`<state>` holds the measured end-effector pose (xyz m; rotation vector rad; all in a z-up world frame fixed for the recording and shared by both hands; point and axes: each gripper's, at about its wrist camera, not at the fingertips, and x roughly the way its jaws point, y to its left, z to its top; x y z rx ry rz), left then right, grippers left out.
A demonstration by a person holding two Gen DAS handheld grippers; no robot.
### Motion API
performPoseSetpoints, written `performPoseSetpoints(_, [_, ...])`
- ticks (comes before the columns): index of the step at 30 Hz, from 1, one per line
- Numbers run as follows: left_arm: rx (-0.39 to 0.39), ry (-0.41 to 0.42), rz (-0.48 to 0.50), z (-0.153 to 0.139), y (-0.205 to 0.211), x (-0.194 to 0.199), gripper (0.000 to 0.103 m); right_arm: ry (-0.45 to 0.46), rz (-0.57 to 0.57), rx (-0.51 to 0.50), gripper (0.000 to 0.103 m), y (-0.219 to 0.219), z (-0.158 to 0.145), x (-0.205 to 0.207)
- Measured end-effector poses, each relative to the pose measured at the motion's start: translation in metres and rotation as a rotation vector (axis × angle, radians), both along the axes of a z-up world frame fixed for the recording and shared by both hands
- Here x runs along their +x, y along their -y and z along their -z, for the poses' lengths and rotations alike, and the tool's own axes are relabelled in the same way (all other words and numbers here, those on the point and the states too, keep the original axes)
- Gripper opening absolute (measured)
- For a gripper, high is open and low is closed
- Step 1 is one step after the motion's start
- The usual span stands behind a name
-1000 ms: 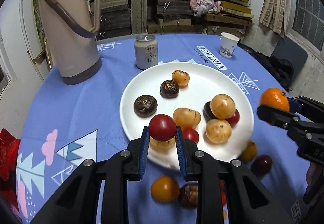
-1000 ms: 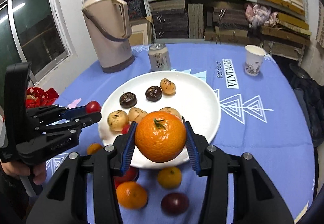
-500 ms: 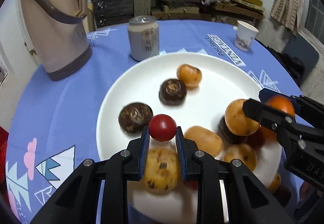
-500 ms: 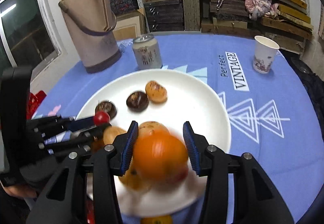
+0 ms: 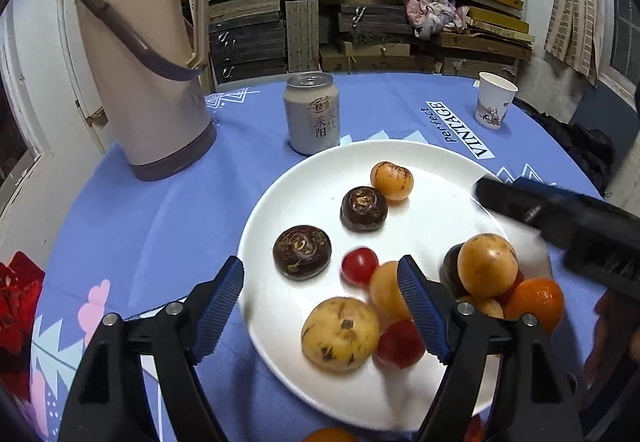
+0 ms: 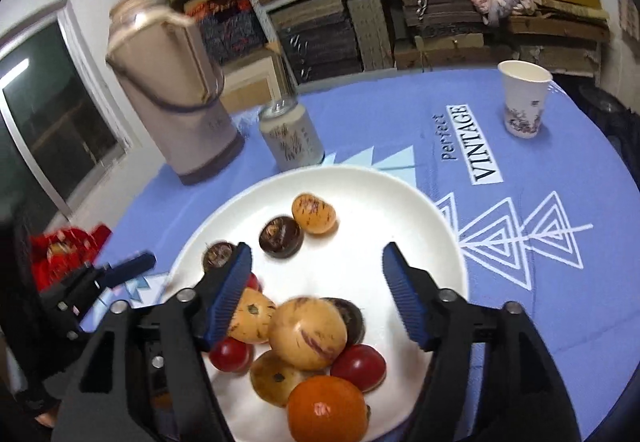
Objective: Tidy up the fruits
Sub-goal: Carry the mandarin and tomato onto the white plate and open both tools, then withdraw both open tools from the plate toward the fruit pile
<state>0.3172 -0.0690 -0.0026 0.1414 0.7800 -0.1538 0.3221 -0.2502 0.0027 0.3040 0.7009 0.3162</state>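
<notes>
A white plate (image 5: 432,170) holds several fruits: yellow-brown ones, two dark brown ones and red tomatoes. My left gripper (image 5: 320,273) hovers low over the plate's near side, its jaws opening with nothing pressed between them. A small red tomato (image 5: 359,266) lies loose on the plate just past the fingertips. My right gripper (image 6: 317,259) is also opening above the plate, and its pads touch nothing. The orange (image 6: 326,408) rests on the plate's near edge below that gripper and shows as the orange (image 5: 534,304) at the right of the left wrist view.
A beige thermos (image 5: 148,74), a drink can (image 5: 314,114) and a paper cup (image 5: 494,104) stand on the blue tablecloth behind the plate. Something red (image 5: 18,298) lies at the left table edge. A yellow fruit (image 5: 330,435) lies on the cloth before the plate.
The left gripper moved forward over the plate and let go of the small red tomato. The right gripper let go of the orange, which now sits on the plate. Both jaws spread apart.
</notes>
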Motion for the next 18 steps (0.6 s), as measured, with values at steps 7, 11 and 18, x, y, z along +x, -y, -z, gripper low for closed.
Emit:
performPoseSetpoints(7, [0.008, 0.02, 0.008, -0.009, -0.005, -0.023, 0.08, -0.012, -0.116, -0.066, 0.071, 0.002, -0.011, -0.044])
performPoseSetpoints(11, [0.014, 0.048, 0.02, -0.016, -0.007, -0.042, 0.08, 0.02, -0.122, -0.083, 0.076, 0.009, -0.015, -0.089])
performPoseSetpoints(18, [0.057, 0.098, 0.054, -0.017, -0.012, -0.087, 0.086, 0.037, -0.105, -0.209, 0.084, 0.006, -0.005, -0.133])
